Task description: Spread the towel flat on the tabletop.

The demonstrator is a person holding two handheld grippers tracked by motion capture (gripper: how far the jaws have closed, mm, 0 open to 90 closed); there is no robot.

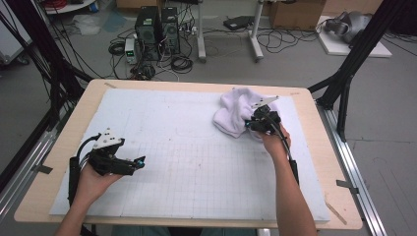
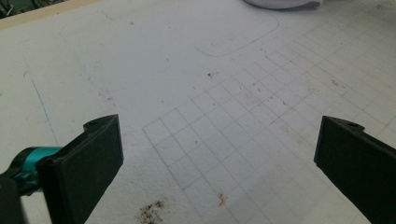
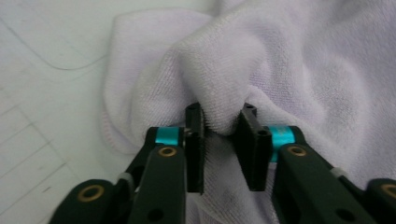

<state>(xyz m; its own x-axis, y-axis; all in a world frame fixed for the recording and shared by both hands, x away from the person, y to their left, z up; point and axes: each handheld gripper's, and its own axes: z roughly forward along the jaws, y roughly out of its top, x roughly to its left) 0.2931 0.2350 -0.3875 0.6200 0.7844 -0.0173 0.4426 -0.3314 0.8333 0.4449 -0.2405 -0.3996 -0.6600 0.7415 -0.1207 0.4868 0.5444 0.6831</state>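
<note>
A crumpled white towel [image 1: 235, 112] lies on the gridded white mat [image 1: 187, 167] at the far right. My right gripper [image 1: 252, 126] reaches into its near edge. In the right gripper view the two black jaws [image 3: 219, 133] pinch a raised fold of the towel [image 3: 280, 60] between their pads. My left gripper [image 1: 139, 162] rests at the near left of the mat, pointing right. Its jaws [image 2: 217, 135] stand wide apart over bare grid lines with nothing between them. The towel's edge [image 2: 280, 3] shows far off at the top of the left gripper view.
The mat covers most of a wooden table [image 1: 317, 147]. Black frame struts [image 1: 351, 64] rise at both far corners. Computer towers [image 1: 157, 32] and cables sit on the floor beyond the table. A small dark smudge [image 2: 152, 211] marks the mat near the left jaws.
</note>
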